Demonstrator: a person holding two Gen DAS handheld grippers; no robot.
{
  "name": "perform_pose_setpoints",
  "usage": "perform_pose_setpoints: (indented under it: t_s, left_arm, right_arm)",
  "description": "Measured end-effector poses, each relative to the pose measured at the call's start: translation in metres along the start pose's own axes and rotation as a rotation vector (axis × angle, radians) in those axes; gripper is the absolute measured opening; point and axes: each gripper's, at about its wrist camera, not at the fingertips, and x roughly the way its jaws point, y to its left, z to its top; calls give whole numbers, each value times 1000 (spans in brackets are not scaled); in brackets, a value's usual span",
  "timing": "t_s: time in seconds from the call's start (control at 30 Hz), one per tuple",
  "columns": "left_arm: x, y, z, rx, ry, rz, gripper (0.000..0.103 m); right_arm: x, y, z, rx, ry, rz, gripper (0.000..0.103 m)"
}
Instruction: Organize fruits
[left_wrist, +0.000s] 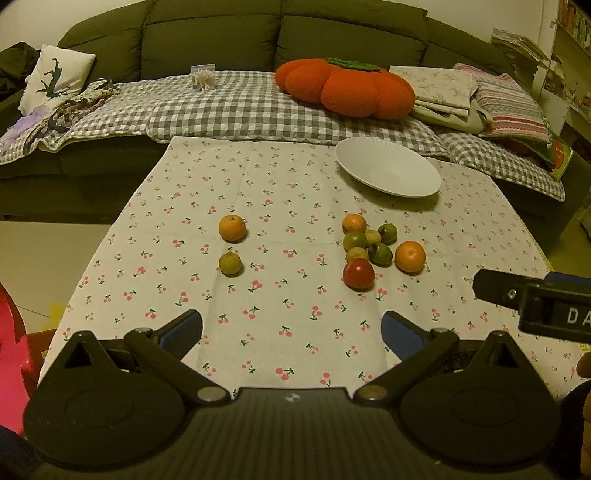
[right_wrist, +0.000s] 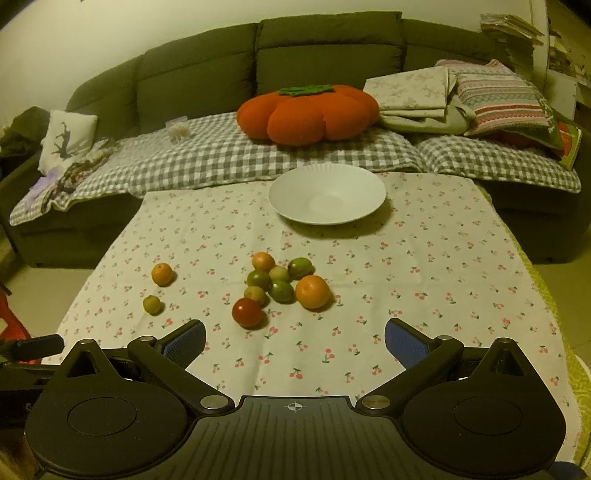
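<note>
A cluster of several small fruits (left_wrist: 373, 245) (right_wrist: 280, 284) lies mid-table: a red one (left_wrist: 358, 273) (right_wrist: 248, 312) nearest, oranges (left_wrist: 410, 256) (right_wrist: 312, 291) and green ones. Apart to the left sit an orange (left_wrist: 232, 228) (right_wrist: 162, 274) and a yellow-green fruit (left_wrist: 229, 263) (right_wrist: 151, 304). An empty white plate (left_wrist: 388, 167) (right_wrist: 327, 194) stands at the far side. My left gripper (left_wrist: 291, 332) is open, nothing between its fingers, short of the fruits. My right gripper (right_wrist: 294, 341) is open too, behind the cluster; it also shows at the right edge of the left wrist view (left_wrist: 532, 302).
The cherry-print tablecloth (left_wrist: 280, 184) (right_wrist: 424, 258) covers the table. Behind it stands a dark sofa (left_wrist: 221, 40) (right_wrist: 207, 74) with a checked blanket, an orange pumpkin cushion (left_wrist: 345, 88) (right_wrist: 306, 112) and folded linens. A red object (left_wrist: 11, 350) sits at the left.
</note>
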Motion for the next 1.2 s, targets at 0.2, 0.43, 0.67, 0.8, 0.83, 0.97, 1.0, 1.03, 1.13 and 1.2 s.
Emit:
perform_pose_setpoints:
  t_s: [0.2, 0.43, 0.67, 0.8, 0.83, 0.97, 1.0, 1.03, 1.13, 1.2]
  left_arm:
    - [4, 0, 0, -1, 4, -8, 102]
    - [8, 1, 0, -2, 12, -15, 102]
    - [13, 1, 0, -2, 22, -19, 102]
    - [17, 1, 1, 3, 25, -24, 102]
    - [19, 1, 1, 2, 26, -23, 102]
    - [25, 5, 1, 0, 32, -22, 102]
    - [27, 6, 2, -2, 32, -25, 102]
    - [28, 7, 2, -4, 33, -32, 102]
    - [32, 11, 4, -5, 29, -46, 102]
    - [37, 16, 5, -13, 31, -49, 102]
  right_arm:
    - [2, 1, -1, -12, 1, 4, 103]
    - [4, 1, -2, -7, 1, 4, 103]
    - [10, -2, -1, -4, 15, 7, 103]
    - [12, -2, 0, -4, 16, 6, 103]
    - [13, -3, 0, -4, 15, 4, 103]
    - [18, -7, 4, 4, 17, 0, 103]
    - [20, -9, 4, 6, 17, 0, 103]
    - [21, -10, 5, 8, 15, -3, 103]
    - [27, -15, 7, 14, 20, -7, 102]
    - [32, -20, 9, 26, 22, -7, 101]
